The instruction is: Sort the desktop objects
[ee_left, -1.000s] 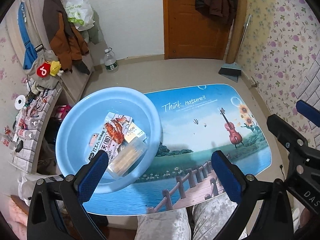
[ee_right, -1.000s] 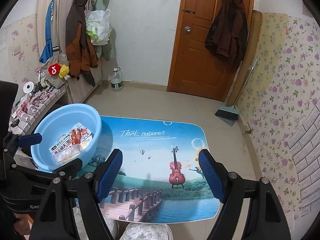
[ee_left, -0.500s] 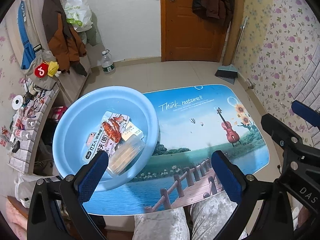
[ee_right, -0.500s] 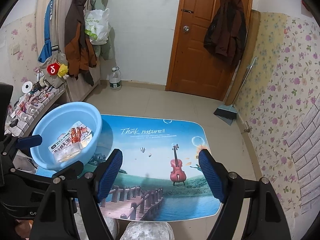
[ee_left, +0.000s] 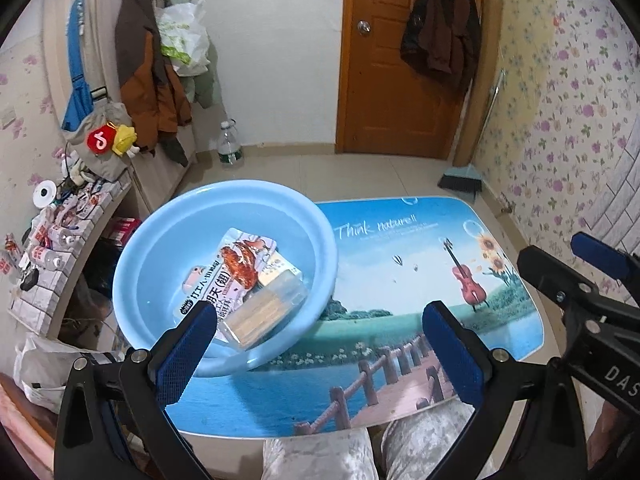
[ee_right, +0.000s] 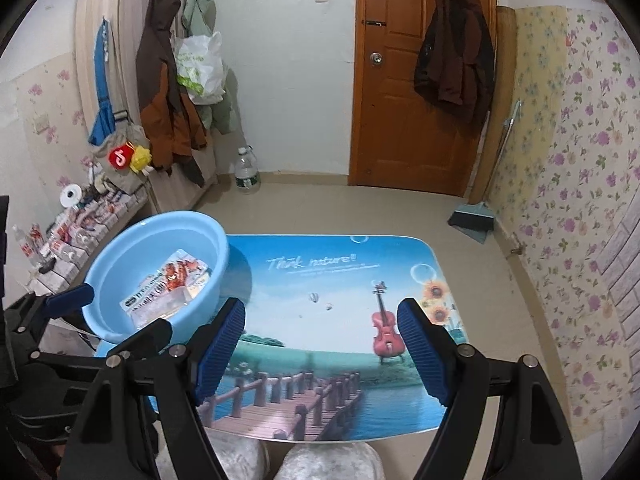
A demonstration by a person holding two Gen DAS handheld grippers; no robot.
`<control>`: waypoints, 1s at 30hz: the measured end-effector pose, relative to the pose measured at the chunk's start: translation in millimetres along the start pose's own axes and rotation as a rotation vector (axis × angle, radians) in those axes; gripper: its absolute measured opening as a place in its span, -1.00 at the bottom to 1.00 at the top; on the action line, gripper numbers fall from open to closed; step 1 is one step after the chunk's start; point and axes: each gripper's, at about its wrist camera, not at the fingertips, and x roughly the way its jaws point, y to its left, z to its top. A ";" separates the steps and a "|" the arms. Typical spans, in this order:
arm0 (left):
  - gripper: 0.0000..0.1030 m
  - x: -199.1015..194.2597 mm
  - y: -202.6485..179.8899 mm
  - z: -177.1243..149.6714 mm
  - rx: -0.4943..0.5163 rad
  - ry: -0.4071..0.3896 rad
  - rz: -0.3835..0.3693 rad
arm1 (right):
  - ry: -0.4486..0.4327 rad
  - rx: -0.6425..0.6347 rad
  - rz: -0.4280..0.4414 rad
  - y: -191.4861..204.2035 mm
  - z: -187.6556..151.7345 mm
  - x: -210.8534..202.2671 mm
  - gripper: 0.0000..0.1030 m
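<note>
A light blue basin [ee_left: 168, 240] stands on the left part of the small table [ee_left: 400, 256] with a printed landscape top. In it lie a snack packet [ee_left: 236, 268] with a red crayfish picture and a clear box of toothpicks [ee_left: 264, 312]. The basin [ee_right: 120, 256] and packet [ee_right: 168, 280] also show in the right wrist view. My left gripper [ee_left: 320, 344] is open and empty above the table's near edge, beside the basin. My right gripper [ee_right: 320, 348] is open and empty above the table's near middle.
A low shelf [ee_left: 60, 248] with small bottles and clutter runs along the left. Coats [ee_right: 168, 92] hang on the left wall and on the door [ee_right: 420, 80]. A water bottle [ee_right: 246, 172] and a dustpan [ee_right: 472, 220] stand on the floor. My knees [ee_left: 360, 448] are under the near edge.
Both grippers have risen and tilted up a little, so more of the far wall and door shows. The basin and its contents have not moved. Both grippers stay open.
</note>
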 end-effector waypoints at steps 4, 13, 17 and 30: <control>1.00 4.3 3.9 -10.3 -0.010 -0.014 -0.013 | -0.033 -0.001 0.002 4.6 -9.8 -0.4 0.56; 1.00 9.6 3.6 -29.4 0.009 -0.042 -0.008 | -0.023 -0.013 0.023 12.7 -32.3 10.0 0.56; 1.00 6.7 5.8 -27.5 0.004 -0.054 0.002 | -0.028 -0.009 0.006 11.1 -28.5 9.4 0.56; 1.00 9.9 15.3 -25.8 -0.026 -0.042 0.014 | -0.033 0.004 -0.011 8.2 -24.9 11.1 0.56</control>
